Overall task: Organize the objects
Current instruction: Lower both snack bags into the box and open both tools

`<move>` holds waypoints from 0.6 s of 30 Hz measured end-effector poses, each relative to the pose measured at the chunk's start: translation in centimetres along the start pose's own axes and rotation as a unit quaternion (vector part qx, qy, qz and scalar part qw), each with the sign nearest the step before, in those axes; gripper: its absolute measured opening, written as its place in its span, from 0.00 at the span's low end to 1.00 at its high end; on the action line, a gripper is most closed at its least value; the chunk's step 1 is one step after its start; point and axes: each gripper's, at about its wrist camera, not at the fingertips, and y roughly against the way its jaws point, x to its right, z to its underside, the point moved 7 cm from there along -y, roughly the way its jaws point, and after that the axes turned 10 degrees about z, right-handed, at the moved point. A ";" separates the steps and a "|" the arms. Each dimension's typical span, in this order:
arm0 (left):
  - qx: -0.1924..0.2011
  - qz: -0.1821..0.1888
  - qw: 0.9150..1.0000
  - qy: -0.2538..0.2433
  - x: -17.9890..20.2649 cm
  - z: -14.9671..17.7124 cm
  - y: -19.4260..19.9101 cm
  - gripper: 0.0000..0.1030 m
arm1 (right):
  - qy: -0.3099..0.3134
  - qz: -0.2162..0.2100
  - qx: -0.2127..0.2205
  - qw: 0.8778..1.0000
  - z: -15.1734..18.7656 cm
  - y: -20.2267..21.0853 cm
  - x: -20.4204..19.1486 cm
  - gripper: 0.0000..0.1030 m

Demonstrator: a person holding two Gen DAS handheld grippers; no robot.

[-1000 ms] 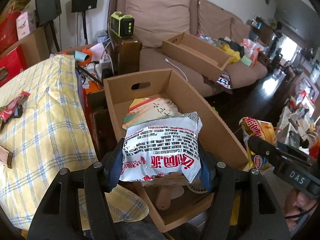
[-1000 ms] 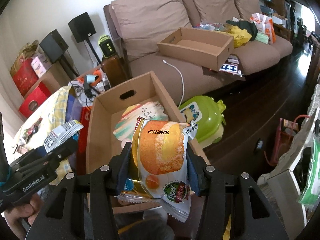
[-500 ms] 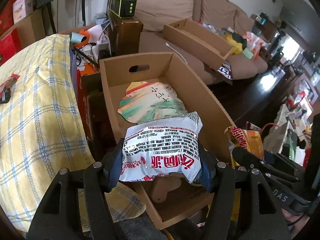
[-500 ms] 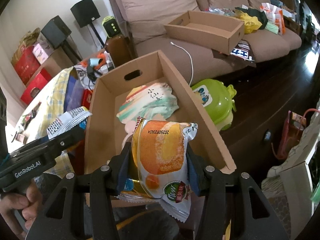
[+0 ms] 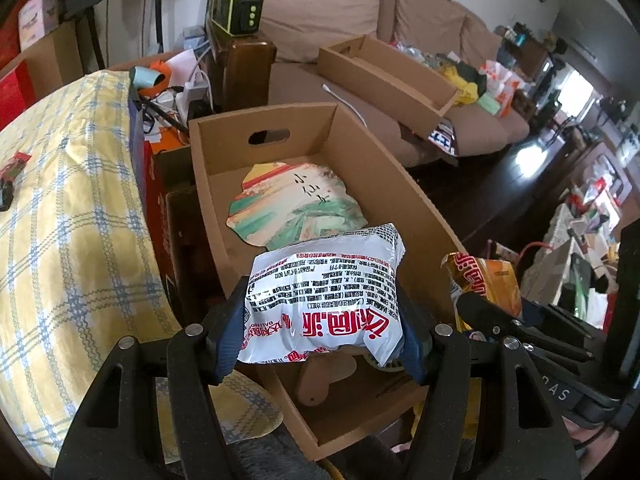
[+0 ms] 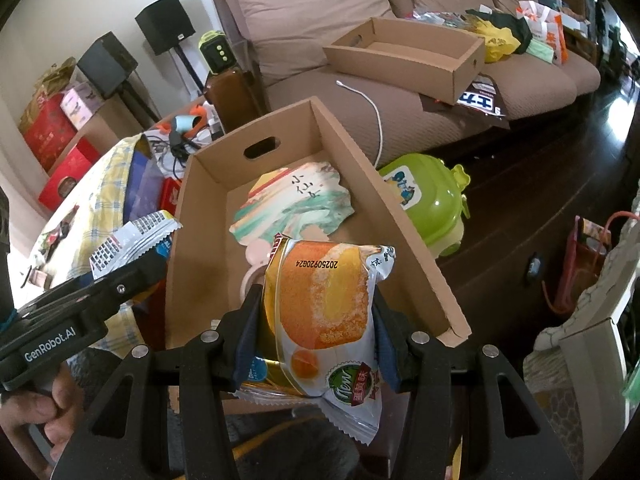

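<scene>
My left gripper (image 5: pixel 320 320) is shut on a white snack packet with red and black print (image 5: pixel 324 292), held over the near end of an open cardboard box (image 5: pixel 404 196). My right gripper (image 6: pixel 316 332) is shut on an orange cake packet (image 6: pixel 324 304), held above the same box (image 6: pixel 404 240) at its near edge. A painted paper fan (image 5: pixel 296 204) lies flat on the box floor; it also shows in the right wrist view (image 6: pixel 292 204). Each gripper shows in the other's view: the right one (image 5: pixel 500 316), the left one (image 6: pixel 120 276).
A yellow checked cloth (image 5: pixel 68 208) covers the surface left of the box. A green plastic container (image 6: pixel 424 200) sits on the dark floor to its right. A second cardboard box (image 6: pixel 404 56) rests on the brown sofa (image 6: pixel 312 12). Speakers and red boxes stand at far left.
Both grippers have come closer over the box and tipped down, so more of the box floor and the fan shows. Both packets stay gripped.
</scene>
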 end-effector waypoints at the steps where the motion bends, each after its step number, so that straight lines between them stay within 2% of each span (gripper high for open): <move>1: -0.004 -0.001 1.000 -0.001 0.0 0.1 -0.1 0.60 | 0.000 0.001 -0.001 1.000 0.0 0.0 0.0 0.50; 8: -0.011 -0.008 1.000 -0.005 0.1 0.3 -0.4 0.63 | 0.000 0.002 -0.004 1.000 0.1 -0.2 0.0 0.50; 10: -0.012 -0.012 1.000 0.000 -0.1 0.3 -0.4 0.69 | 0.000 0.003 -0.006 1.000 0.2 -0.3 0.1 0.50; 15: -0.007 -0.007 1.000 0.012 -0.5 0.3 -0.1 0.77 | 0.000 0.004 -0.007 1.000 0.2 -0.3 0.0 0.50; 18: -0.005 -0.007 1.000 0.016 -0.7 0.3 0.0 0.77 | 0.002 0.004 -0.008 1.000 0.2 -0.3 0.0 0.50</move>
